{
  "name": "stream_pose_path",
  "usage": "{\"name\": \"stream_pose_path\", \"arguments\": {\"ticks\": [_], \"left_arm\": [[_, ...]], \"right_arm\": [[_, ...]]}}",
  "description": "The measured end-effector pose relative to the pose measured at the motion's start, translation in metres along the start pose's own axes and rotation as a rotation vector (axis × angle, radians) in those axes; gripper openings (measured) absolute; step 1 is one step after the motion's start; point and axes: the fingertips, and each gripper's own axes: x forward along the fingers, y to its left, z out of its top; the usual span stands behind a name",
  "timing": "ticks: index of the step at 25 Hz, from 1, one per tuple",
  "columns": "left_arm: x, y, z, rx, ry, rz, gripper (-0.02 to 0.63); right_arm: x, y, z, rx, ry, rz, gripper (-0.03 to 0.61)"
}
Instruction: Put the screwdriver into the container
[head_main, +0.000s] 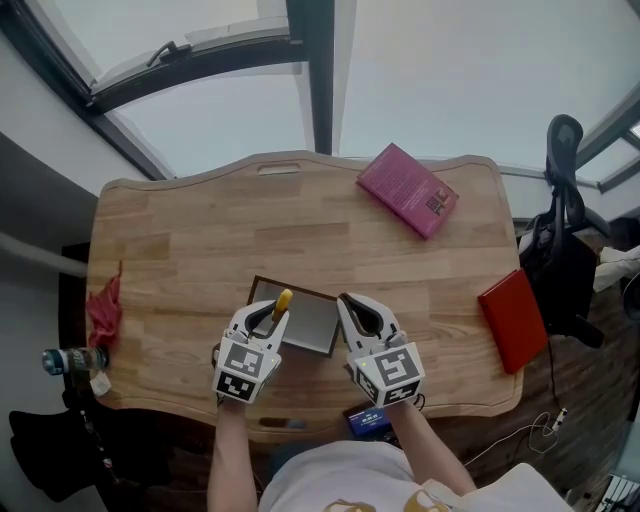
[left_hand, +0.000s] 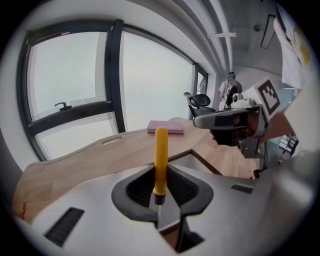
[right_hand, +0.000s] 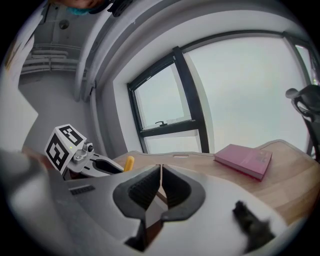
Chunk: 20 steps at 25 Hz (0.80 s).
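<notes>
My left gripper (head_main: 272, 318) is clamped on the screwdriver (left_hand: 160, 159) near its collar. The yellow handle sticks out forward along the jaws, above the near left corner of the container (head_main: 315, 322), which lies just ahead and below. My right gripper (right_hand: 160, 175), closed on nothing, sits by the container's right edge.
</notes>
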Motion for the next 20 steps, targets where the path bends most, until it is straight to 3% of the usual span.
{"name": "stream_pose_path", "arguments": {"ticks": [5,20], "left_arm": [[0.008,-0.004,-0.002,-0.004,0.034,-0.044,0.08],[0.029,-0.016,-0.017,0.176,0.205,-0.175,0.08]], "right_arm": [[-0.001,-0.008,-0.003,0.003,0.007,-0.008,0.034],[0.004,-0.022,-0.013,0.021,0.034,-0.008,0.034]]}}
